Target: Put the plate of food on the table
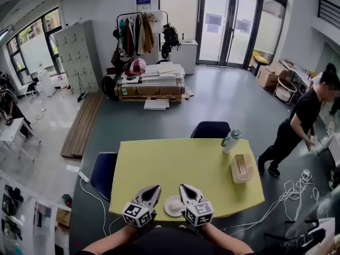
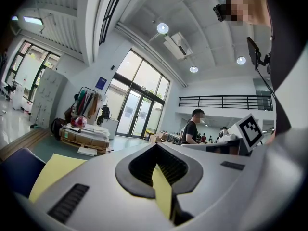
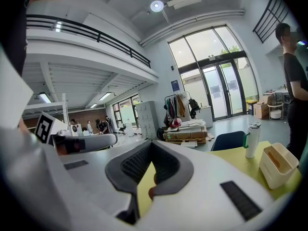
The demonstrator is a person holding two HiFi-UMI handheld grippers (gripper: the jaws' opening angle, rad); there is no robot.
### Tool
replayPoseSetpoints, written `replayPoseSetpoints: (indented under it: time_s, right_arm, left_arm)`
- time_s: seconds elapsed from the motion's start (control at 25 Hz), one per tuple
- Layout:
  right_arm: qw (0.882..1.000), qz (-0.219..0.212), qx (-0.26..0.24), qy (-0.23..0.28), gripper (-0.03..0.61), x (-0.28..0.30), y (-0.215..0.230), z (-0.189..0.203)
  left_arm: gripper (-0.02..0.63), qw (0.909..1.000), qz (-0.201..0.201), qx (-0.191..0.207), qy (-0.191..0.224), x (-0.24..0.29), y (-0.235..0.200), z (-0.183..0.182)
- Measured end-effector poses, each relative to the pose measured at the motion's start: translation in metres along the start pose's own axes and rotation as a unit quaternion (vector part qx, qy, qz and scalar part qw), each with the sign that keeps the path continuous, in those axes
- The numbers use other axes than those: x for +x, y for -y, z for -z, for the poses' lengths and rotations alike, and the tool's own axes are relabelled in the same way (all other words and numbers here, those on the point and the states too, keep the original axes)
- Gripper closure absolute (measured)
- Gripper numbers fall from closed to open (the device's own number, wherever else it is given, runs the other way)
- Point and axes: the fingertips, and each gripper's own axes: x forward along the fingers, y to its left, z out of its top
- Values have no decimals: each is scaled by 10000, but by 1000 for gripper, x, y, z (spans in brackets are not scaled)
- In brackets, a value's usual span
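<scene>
Yellow table (image 1: 175, 163), plate (image 1: 172, 206) beside right hand-held gripper (image 1: 186, 189) (leftward)

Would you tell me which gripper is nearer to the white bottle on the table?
Right. The right gripper is at the table's near edge, left of the bottle; the left gripper is beside it, farther left.

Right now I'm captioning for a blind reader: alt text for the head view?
The left gripper and right gripper flank a white plate at the near edge of a yellow table. A bottle and beige basket stand at its right, a person beyond.
</scene>
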Motion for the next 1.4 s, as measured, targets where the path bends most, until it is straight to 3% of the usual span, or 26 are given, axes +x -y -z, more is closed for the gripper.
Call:
replayPoseSetpoints:
  time_s: [1.4]
  right_arm:
    - [9999, 30, 14, -169, 568, 10, 4, 11]
  left_arm:
    - [604, 9999, 6, -96, -122, 5, -9, 7]
